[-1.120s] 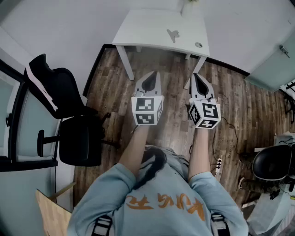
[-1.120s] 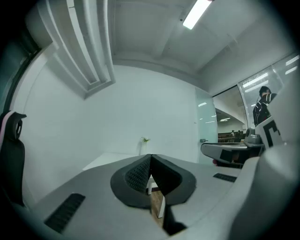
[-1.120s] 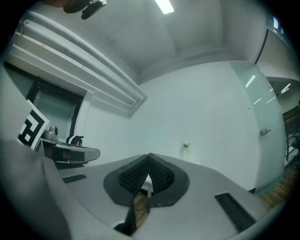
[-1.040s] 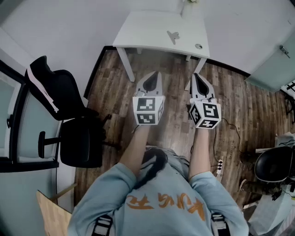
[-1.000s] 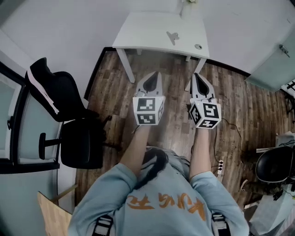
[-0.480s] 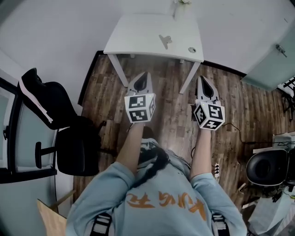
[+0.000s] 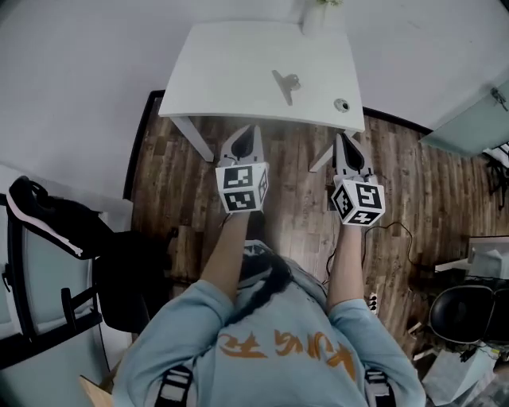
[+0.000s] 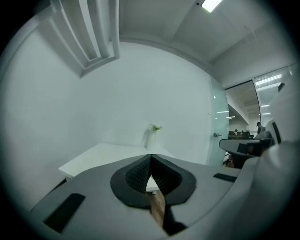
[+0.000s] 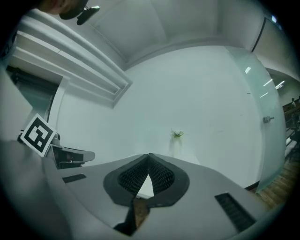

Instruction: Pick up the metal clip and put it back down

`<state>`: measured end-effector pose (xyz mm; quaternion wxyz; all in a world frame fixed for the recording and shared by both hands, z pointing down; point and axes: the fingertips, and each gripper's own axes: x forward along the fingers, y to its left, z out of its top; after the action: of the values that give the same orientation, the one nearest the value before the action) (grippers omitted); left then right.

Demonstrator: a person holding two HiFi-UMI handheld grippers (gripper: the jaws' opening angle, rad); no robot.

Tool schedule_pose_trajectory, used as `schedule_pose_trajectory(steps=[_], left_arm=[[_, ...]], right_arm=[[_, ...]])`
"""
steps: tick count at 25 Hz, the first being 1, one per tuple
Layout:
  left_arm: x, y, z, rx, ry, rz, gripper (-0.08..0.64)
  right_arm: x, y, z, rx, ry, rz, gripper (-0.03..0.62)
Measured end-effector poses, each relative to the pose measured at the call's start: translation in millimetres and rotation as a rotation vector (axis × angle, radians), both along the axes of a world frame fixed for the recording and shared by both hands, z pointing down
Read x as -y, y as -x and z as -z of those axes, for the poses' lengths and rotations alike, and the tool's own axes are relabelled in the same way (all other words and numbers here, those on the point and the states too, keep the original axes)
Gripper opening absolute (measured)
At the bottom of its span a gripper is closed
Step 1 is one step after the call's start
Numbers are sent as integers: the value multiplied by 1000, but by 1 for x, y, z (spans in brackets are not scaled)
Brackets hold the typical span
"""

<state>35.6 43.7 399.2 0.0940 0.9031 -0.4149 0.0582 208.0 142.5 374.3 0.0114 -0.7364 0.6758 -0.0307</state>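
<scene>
The metal clip [image 7: 285, 82] lies on the white table [image 7: 231, 71], a little right of its middle. It does not show in either gripper view. My left gripper [image 7: 251, 129] hovers over the wooden floor just short of the table's front edge, shut with nothing in it [image 8: 150, 155]. My right gripper [image 7: 340, 138] is level with it, below the table's front right corner, also shut and empty [image 9: 148, 154]. Both point towards the table, well short of the clip.
A small round object [image 7: 342, 104] sits near the table's front right corner, and a vase with a sprig [image 7: 316, 11] at its back edge. A black office chair [image 7: 71, 238] stands at the left, another chair [image 7: 465, 306] at the lower right, a glass door [image 7: 477, 123] at the right.
The person has stepped towards the table, which now looks nearer and larger. Both grippers have travelled forward with them, up to its front edge, and stayed shut.
</scene>
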Motion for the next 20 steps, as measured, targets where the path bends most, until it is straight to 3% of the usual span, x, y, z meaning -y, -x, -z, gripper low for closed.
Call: schedule_pose_trajectory(steps=[6, 9, 20], left_arm=[[133, -51, 4, 19, 26, -48, 20], [185, -72, 5, 21, 28, -68, 20], [232, -120, -30, 45, 100, -107, 20]], right_arm=[[144, -17, -1, -10, 66, 37, 12], [194, -35, 4, -15, 74, 11, 12], [236, -97, -31, 36, 177, -50, 12]])
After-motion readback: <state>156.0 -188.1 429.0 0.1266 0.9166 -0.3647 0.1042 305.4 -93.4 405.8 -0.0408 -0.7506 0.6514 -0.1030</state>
